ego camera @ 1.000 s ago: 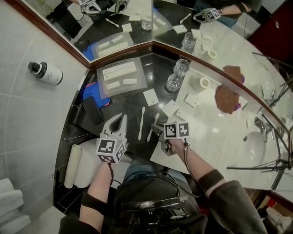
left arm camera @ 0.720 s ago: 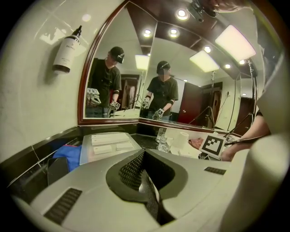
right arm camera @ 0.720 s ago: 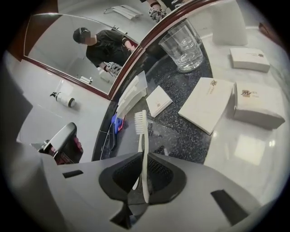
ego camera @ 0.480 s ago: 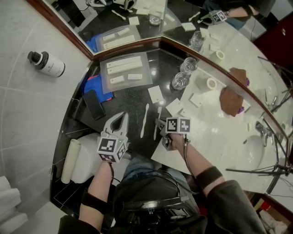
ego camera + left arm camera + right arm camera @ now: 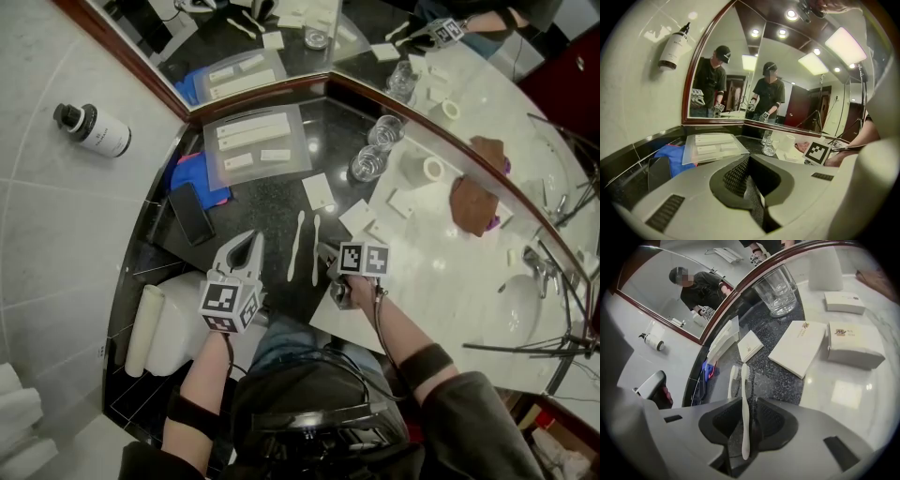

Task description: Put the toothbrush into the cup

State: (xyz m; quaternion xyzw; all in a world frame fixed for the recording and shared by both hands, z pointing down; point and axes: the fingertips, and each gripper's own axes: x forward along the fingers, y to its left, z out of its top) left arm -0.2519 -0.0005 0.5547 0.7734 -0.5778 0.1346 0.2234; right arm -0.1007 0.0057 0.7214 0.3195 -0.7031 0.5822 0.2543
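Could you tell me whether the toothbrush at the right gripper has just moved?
Yes. The toothbrush was at a slant to the second toothbrush; now it lies parallel beside it, between the opening jaws of the right gripper.

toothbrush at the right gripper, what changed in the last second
The right gripper lowered its toothbrush onto the black counter beside the other toothbrush; its jaws are opening, the handle lying loose between them. The left gripper stayed shut and in place.

Counter (image 5: 267, 204), front edge: toothbrush (image 5: 315, 248) just right of second toothbrush (image 5: 295, 246), parallel; back edge: two cups (image 5: 368, 164); back-left corner: tray (image 5: 258, 142); left edge: phone (image 5: 192, 214)
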